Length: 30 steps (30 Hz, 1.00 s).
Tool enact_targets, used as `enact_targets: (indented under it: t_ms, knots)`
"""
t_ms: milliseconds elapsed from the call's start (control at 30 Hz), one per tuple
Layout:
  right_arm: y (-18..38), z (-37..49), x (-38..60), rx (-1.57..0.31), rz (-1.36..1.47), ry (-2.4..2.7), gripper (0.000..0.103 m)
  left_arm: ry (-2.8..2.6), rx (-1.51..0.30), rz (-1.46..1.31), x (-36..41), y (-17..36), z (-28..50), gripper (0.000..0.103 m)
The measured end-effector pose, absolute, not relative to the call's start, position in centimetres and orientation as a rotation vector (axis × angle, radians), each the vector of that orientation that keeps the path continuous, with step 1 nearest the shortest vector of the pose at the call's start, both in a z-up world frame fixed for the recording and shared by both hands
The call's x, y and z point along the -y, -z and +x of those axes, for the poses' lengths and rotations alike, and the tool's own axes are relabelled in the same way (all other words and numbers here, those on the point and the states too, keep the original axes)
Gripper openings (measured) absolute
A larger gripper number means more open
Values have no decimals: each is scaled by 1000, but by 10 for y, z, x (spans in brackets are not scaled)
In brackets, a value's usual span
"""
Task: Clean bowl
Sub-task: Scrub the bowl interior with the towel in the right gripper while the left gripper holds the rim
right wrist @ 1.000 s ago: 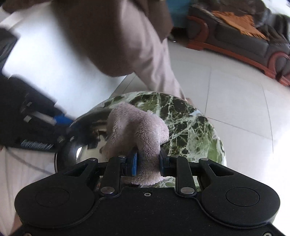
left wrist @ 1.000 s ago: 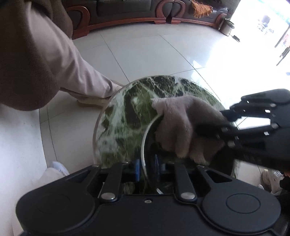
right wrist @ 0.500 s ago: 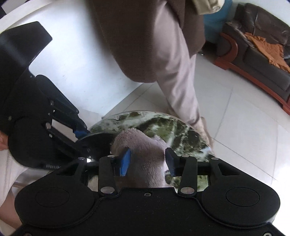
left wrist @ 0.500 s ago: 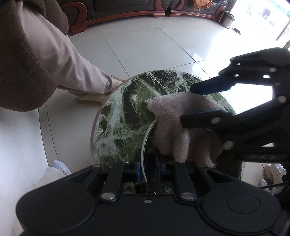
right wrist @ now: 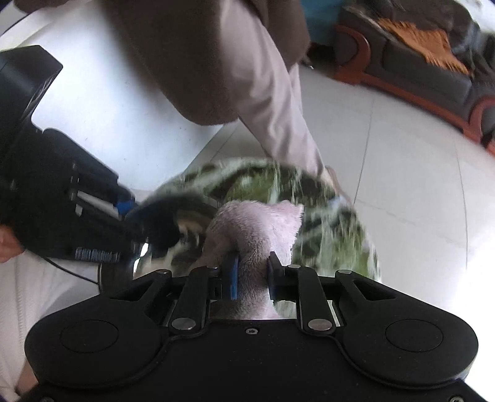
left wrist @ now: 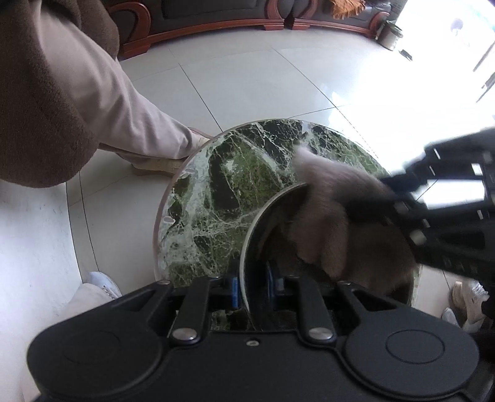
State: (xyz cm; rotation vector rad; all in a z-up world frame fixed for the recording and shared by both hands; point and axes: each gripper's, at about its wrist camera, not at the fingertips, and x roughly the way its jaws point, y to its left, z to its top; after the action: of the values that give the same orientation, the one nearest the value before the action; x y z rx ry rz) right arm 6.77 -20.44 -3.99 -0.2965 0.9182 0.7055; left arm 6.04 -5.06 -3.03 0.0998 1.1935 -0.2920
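A shiny metal bowl (left wrist: 263, 216) stands tilted on a round green marble table (left wrist: 222, 198). My left gripper (left wrist: 252, 287) is shut on the bowl's near rim, one blue pad inside and one outside. A fluffy beige cloth (left wrist: 334, 228) lies inside the bowl, partly over its far rim. My right gripper (right wrist: 252, 275) has its jaws closing on the cloth (right wrist: 256, 228), and the pads press into it. In the right wrist view, which is blurred, the bowl (right wrist: 173, 216) sits at the left with the left gripper (right wrist: 126, 210) on its rim.
A person's leg in beige trousers (left wrist: 123, 117) stands close to the table's far left edge. White floor tiles surround the table. A dark sofa with a wooden base (left wrist: 216, 21) lines the back wall, with a small metal bin (left wrist: 389, 35) beside it. Shoes (left wrist: 102, 283) are near the table's foot.
The right gripper's jaws stood wide around the cloth half a second ago and have closed on it again. The cloth has shifted inside the bowl. The left gripper keeps its hold on the rim.
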Motion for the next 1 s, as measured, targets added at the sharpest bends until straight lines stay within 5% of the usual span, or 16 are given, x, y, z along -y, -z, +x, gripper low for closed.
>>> enact_targets:
  t_ms: [1000]
  knots:
    - [51, 42, 206, -1009, -272, -613, 20, 308, -1199, 111, 52, 32, 55, 19]
